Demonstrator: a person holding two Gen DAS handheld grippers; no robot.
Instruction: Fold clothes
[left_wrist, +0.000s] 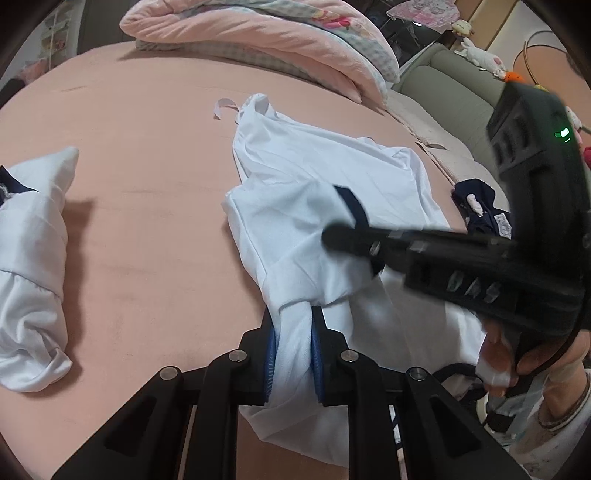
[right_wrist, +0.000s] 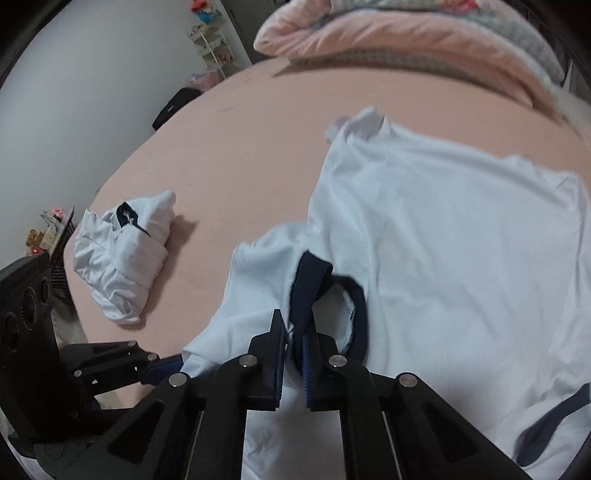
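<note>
One bundle (right_wrist: 122, 258) already folded, left of the shirt (right_wrist: 443, 240) on the bed (left_wrist: 147, 147). Shirt spread and wrinkled, not yet folded. Left gripper (left_wrist: 294, 325) closed on a bunch of white cloth at the shirt's near edge. Right gripper (right_wrist: 294, 332) closed on the dark collar (right_wrist: 306, 288). By judgement, most folding of this shirt left; dark garment (left_wrist: 476, 206) right of the shirt untouched.

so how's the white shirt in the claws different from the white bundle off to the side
The white shirt lies spread across the pink bed; the white bundle is rolled up compactly. The shirt is pinched by both the left claw and the right claw, while the bundle lies apart, untouched. The shirt covers far more of the bed. Both are white with navy trim.
</note>
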